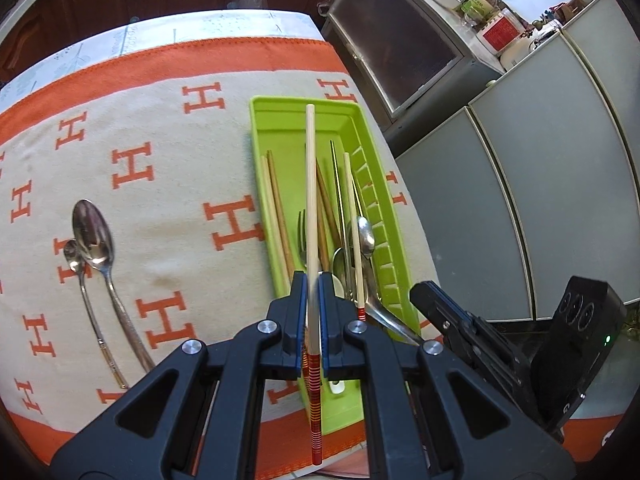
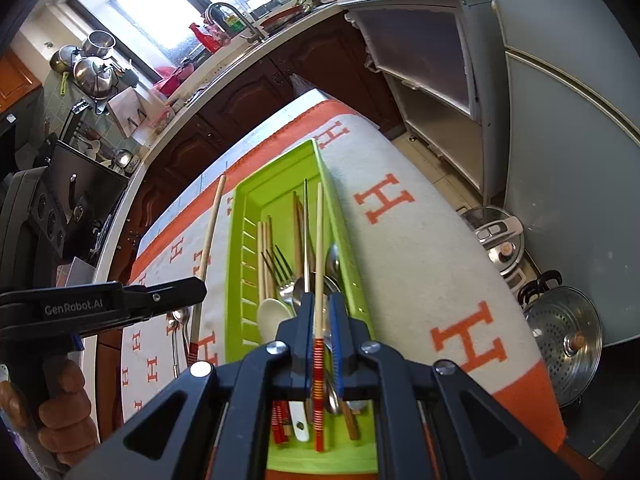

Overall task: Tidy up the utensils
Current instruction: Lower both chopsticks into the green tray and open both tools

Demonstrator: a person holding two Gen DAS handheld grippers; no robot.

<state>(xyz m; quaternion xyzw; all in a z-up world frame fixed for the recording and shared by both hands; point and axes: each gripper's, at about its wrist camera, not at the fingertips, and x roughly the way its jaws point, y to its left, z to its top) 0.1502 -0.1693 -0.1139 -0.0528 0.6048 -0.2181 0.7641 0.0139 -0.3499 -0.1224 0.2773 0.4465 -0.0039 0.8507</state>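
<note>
While both tools point steeply down over the table, the left gripper point(image 1: 313, 280) is clamped on a pale chopstick point(image 1: 310, 184) with a red-striped end, its shaft running forward between the pads above the green tray point(image 1: 376, 184). The right gripper point(image 2: 320, 300) pinches a second chopstick point(image 2: 319, 240) directly over the tray's utensils. Two spoons point(image 1: 94, 240) lie on the H-patterned cloth point(image 1: 168, 160), left of the left gripper.
</note>
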